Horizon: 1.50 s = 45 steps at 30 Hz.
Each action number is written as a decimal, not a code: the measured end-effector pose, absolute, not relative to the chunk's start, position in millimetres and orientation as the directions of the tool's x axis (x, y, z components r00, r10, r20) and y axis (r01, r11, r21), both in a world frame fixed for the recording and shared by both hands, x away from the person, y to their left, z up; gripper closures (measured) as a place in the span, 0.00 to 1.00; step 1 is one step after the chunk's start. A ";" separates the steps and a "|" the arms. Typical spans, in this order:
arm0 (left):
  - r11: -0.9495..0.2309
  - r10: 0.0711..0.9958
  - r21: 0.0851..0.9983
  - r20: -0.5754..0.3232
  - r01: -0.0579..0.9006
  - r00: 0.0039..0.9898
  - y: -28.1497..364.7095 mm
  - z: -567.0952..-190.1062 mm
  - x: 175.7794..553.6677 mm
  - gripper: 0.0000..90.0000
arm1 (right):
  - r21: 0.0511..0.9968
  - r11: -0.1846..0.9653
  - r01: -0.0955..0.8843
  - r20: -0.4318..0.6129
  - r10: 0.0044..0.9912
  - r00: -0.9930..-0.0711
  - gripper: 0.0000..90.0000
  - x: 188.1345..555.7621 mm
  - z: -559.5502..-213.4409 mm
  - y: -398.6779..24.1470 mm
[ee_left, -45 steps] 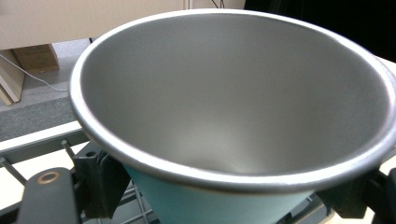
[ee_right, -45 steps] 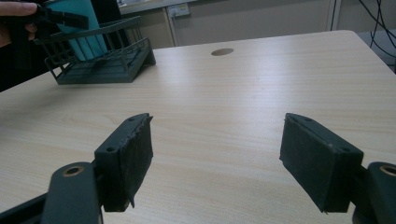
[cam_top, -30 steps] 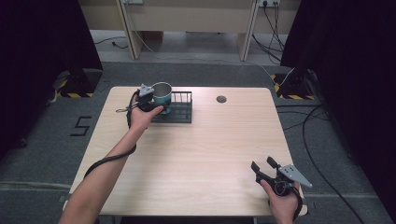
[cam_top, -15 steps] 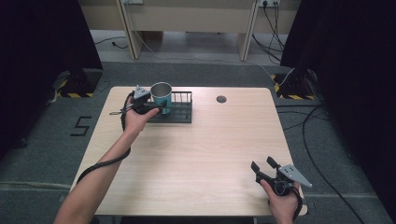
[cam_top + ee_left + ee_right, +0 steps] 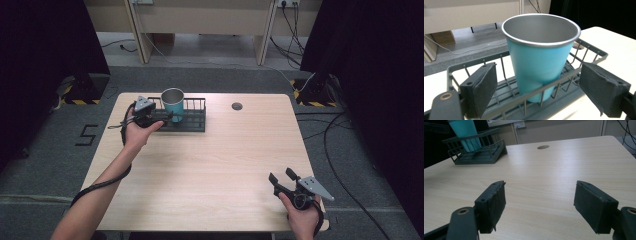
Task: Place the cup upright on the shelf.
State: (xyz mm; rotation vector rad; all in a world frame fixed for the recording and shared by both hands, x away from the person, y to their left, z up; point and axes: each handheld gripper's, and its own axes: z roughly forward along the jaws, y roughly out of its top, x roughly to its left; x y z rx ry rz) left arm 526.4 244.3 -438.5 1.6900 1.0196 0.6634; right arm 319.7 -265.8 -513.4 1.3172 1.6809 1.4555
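Cup: the teal cup is standing upright in the left end of the dark wire rack, near the table's far edge.
Left gripper: the left gripper is gaping wide just before the rack's near rail, gripping nothing.
Right gripper: the right gripper is hovering spread open, empty, over the near right corner.
Surroundings: a round table hole is lying right of the rack.

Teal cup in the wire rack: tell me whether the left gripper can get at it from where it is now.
Probably yes. The left gripper is open right at the teal cup, its pads apart either side. Only the wire rack's front rail crosses the cup's base; the upper wall is free.
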 end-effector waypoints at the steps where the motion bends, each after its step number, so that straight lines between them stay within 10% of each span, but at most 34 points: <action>1: -0.129 0.871 0.941 -0.044 0.313 0.490 245.5 -438.5 524.2 0.16 | 0.947 -0.066 0.315 0.186 0.911 -0.368 0.29 319.6 -513.4 -265.8; 45: -0.129 0.866 0.953 -0.027 0.275 0.499 285.8 -447.7 437.6 0.16 | 0.945 -0.072 0.319 0.193 0.911 -0.364 0.29 319.7 -513.4 -265.1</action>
